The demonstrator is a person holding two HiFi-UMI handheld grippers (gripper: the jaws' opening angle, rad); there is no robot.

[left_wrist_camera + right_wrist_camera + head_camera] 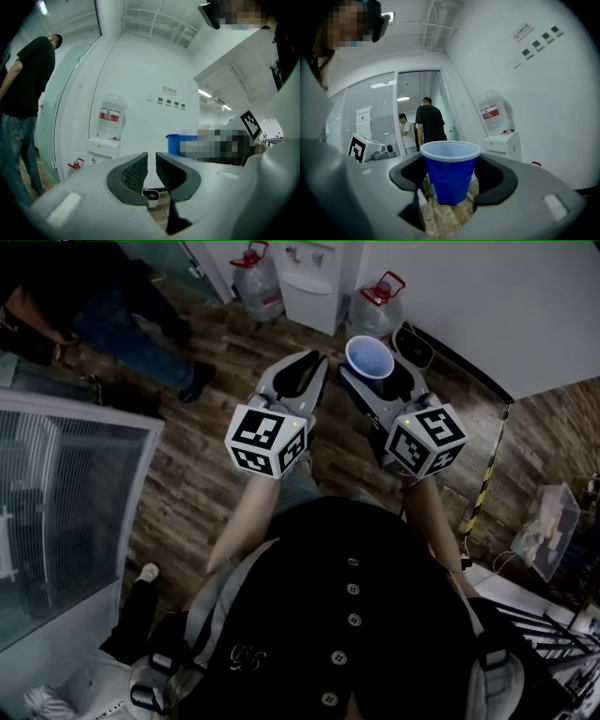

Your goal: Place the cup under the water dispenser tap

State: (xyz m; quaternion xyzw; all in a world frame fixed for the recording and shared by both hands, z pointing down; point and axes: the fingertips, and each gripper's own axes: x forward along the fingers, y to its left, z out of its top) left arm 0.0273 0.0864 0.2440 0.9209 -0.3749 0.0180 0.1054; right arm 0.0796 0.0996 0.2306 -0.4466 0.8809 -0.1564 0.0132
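Head view dim; gripper views brighter under ceiling lights (204,92), corners dark, fisheye-bent.

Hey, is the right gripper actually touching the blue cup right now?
Touching. The right gripper view shows the blue cup upright between the jaws of the right gripper, both pressed against its sides and carrying it in the air.

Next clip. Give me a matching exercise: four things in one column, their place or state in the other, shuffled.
1 cup
2 left gripper
3 water dispenser
4 spare bottle

A white, against the wall, bottle on top
B upright between the jaws of the right gripper
C on the floor beside the dispenser
D jaws nearly together, nothing between

Pairs: 1-B, 2-D, 3-A, 4-C
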